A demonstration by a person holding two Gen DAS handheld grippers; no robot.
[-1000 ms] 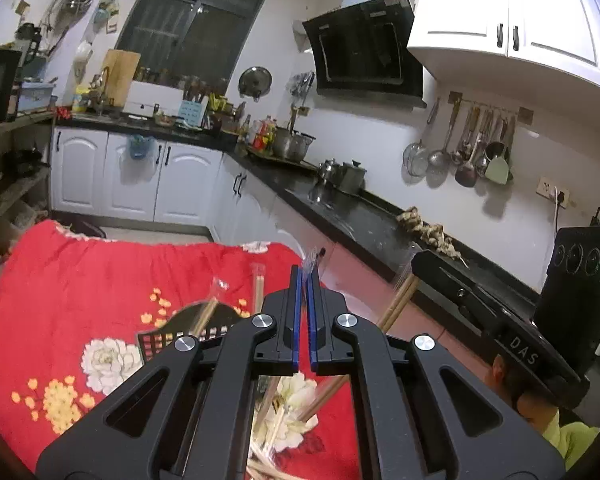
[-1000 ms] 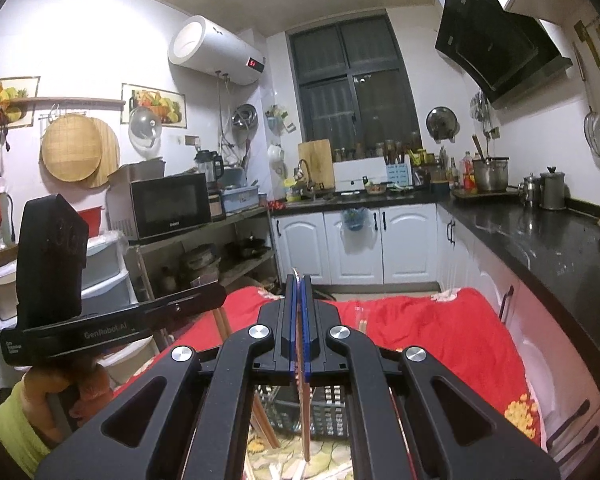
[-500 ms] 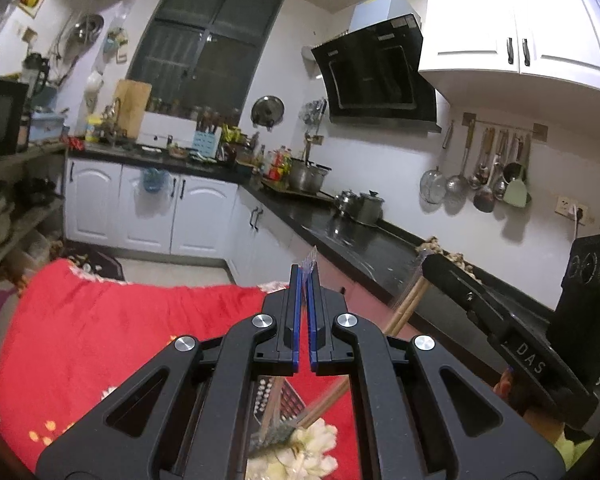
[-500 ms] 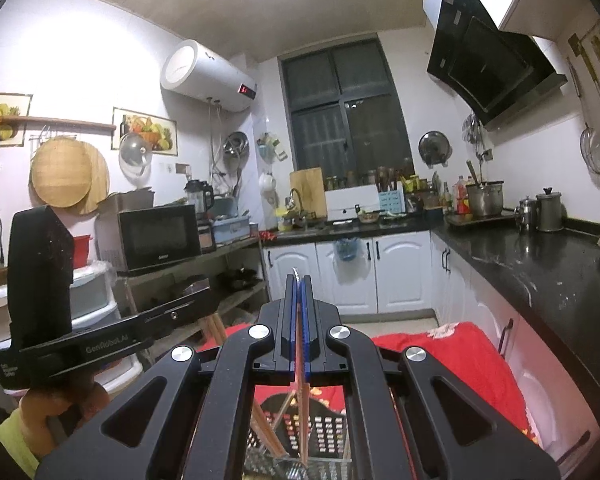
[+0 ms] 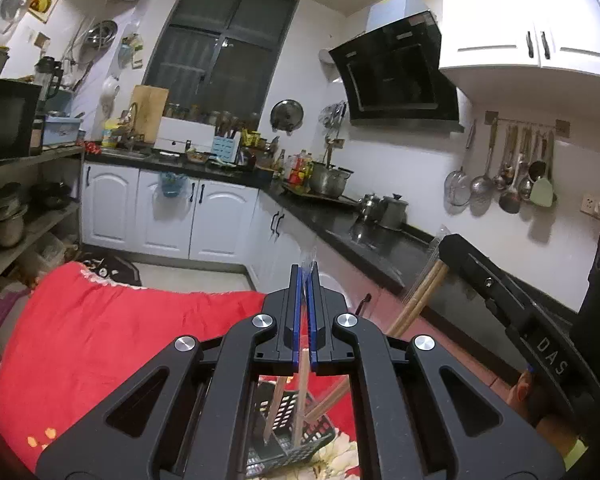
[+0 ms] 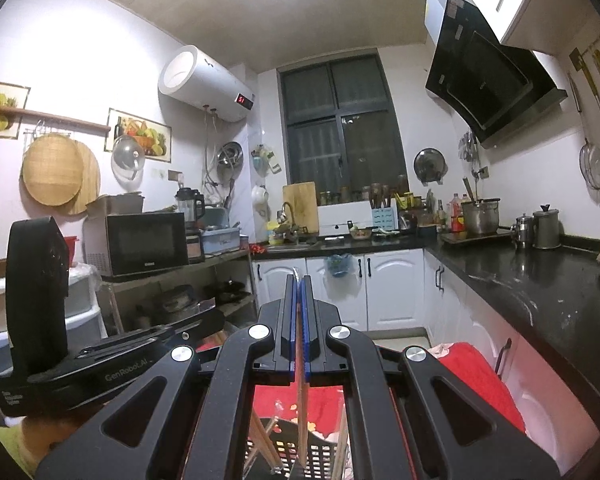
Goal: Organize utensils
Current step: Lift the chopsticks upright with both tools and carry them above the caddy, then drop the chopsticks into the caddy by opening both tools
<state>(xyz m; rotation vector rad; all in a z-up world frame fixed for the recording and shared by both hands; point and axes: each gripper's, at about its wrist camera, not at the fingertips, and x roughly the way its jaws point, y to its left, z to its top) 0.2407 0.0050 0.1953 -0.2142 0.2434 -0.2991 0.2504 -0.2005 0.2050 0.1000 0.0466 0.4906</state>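
Note:
My left gripper (image 5: 305, 276) is shut on a wooden chopstick pair in a clear plastic sleeve (image 5: 300, 396); the sleeve's tip pokes out above the fingers and the sticks hang down into a black perforated basket (image 5: 288, 448). My right gripper (image 6: 298, 284) is shut on another sleeved chopstick pair (image 6: 301, 408), which hangs over the same basket (image 6: 324, 452). In the left wrist view the right gripper (image 5: 496, 280) shows at the right with its chopsticks (image 5: 418, 300) slanting down. More chopsticks (image 6: 260, 436) lean in the basket.
The basket stands on a red flowered cloth (image 5: 100, 340). A black counter (image 6: 540, 280) with pots runs along the right wall, white cabinets (image 5: 164, 212) stand ahead, and shelves with a microwave (image 6: 140, 244) are at the left. A hand (image 6: 40, 432) grips the left gripper's handle.
Both grippers have tilted up and drawn back, so the cloth and basket sit lower in view and more wall and ceiling show. Each keeps its chopsticks clamped.

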